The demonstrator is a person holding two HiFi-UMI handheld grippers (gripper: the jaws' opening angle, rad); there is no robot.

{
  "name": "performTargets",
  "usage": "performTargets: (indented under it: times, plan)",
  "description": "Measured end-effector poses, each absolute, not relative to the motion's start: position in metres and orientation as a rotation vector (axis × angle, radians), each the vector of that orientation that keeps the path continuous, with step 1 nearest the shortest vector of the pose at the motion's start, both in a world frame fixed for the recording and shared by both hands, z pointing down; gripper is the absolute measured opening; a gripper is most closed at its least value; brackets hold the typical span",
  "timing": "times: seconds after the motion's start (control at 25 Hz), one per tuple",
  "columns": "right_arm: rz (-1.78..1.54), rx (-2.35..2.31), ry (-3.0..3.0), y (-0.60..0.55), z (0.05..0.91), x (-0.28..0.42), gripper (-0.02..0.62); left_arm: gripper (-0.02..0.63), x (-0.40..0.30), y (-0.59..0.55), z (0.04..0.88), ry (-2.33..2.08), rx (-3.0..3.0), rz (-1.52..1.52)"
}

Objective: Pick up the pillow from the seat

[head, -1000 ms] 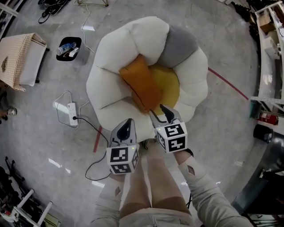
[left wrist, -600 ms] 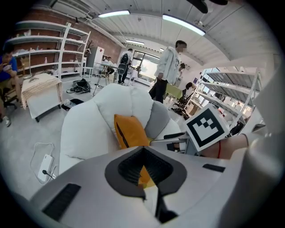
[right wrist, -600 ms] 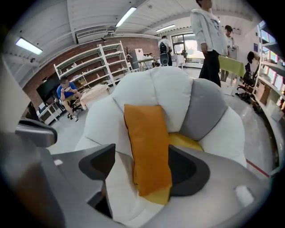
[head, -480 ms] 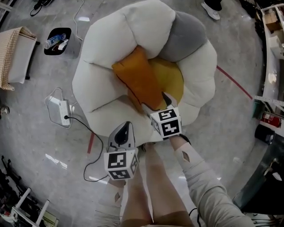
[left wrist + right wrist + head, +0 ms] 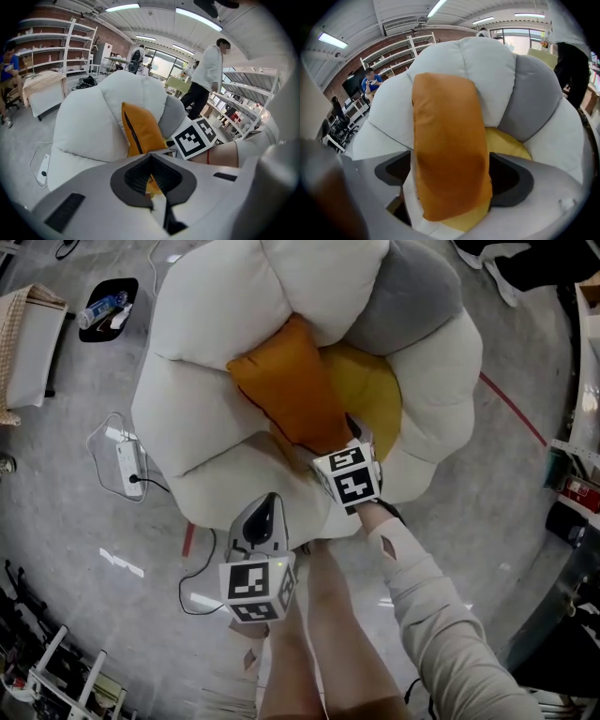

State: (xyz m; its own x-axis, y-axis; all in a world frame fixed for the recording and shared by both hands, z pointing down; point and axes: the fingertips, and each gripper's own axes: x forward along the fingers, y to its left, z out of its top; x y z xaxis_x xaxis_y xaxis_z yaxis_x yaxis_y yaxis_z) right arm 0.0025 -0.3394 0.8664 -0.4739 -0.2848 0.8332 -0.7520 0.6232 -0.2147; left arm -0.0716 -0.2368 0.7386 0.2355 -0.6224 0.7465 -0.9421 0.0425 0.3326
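An orange pillow [image 5: 286, 395] leans in the hollow of a white petal-shaped seat [image 5: 206, 427], over its yellow middle cushion [image 5: 375, 399]. My right gripper [image 5: 354, 430] is at the pillow's near end, and its jaws are opening. In the right gripper view the pillow [image 5: 450, 145] stands between the two jaws and fills most of the gap; the pads do not clearly press on it. My left gripper [image 5: 266, 512] hangs back at the seat's front edge, shut and empty, and looks at the pillow [image 5: 140, 131] from the side.
A power strip [image 5: 125, 460] with a black cable lies on the floor left of the seat. A black tray of bottles [image 5: 108, 307] and a cloth-covered box [image 5: 23, 343] sit farther left. A person [image 5: 206, 75] stands behind the seat. A red floor line [image 5: 511, 409] runs at the right.
The right gripper has reached forward onto the pillow's near end and its jaws have spread around it. The seat looms larger in the head view. The left gripper has stayed back.
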Motion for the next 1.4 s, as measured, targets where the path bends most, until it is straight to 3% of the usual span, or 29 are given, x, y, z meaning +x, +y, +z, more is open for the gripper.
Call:
performTargets:
  times: [0.28,0.76,1.12,1.4]
  plan:
    - [0.749,0.736,-2.072,-0.349,0.899,-0.007,0.572,0.006,-0.071,-0.244,0.754,-1.477,1.654,0.499]
    - [0.724,0.639,-2.035,-0.351,0.921,-0.019,0.571,0.006,-0.07,-0.247,0.761,-1.49,1.645,0.488]
    - [0.712,0.702,-1.97,-0.347,0.901,-0.014,0.433,0.006,-0.077,-0.244,0.75,-1.488,1.654,0.489]
    - [0.697,0.762,-1.938,-0.334,0.879,-0.002,0.419,0.006,-0.077,-0.242,0.735,-1.48,1.68,0.491]
